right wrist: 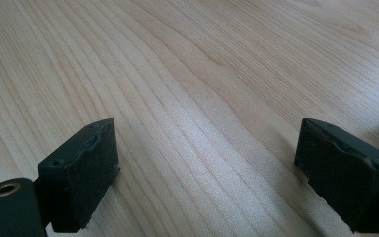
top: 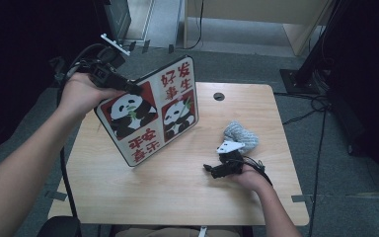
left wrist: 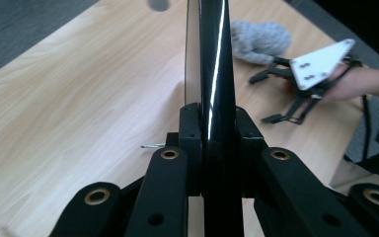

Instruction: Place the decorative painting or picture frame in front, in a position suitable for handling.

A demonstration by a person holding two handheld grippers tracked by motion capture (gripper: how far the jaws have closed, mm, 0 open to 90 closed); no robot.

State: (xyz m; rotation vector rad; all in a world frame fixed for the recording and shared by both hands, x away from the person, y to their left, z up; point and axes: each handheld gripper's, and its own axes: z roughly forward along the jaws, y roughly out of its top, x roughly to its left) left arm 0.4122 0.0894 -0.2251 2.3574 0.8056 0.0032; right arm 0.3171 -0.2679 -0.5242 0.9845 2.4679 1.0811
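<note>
Wooden table [top: 177, 187], pale grain, spanning most of the high view, with a dark round grommet hole [top: 219, 96] near its far edge at about 1 o'clock from centre.

Panda board [top: 150, 111] next in size: a flat square panel, four quarters, two with pandas on red and two with red characters on cream. Tilted up on its lower corner, which sits on or just above the tabletop at about 7 o'clock from table centre; cannot tell which. Top corner leaning toward 12 o'clock. Seen edge-on in the left gripper view as a glossy black strip [left wrist: 214, 74] running straight up between the jaws.

Left hand [top: 81, 91] at 10 o'clock, off the table's left edge, carrying the left gripper [top: 131, 89]. Jaws closed down onto the board's upper-left edge, pads [left wrist: 190, 133] pressed against both faces, nearly as narrow as they go.

Grey knitted cloth [top: 241, 136], bunched, lying at 3 o'clock from table centre, well apart from the board; also at 1 o'clock in the left gripper view [left wrist: 259, 39].

Right hand [top: 251, 175] at 5 o'clock, resting low with the right gripper [top: 211, 170] just beside the cloth, white three-cornered plate on top. Jaws spread wide, pads [right wrist: 84, 168] apart over bare wood, nothing between them.
</note>
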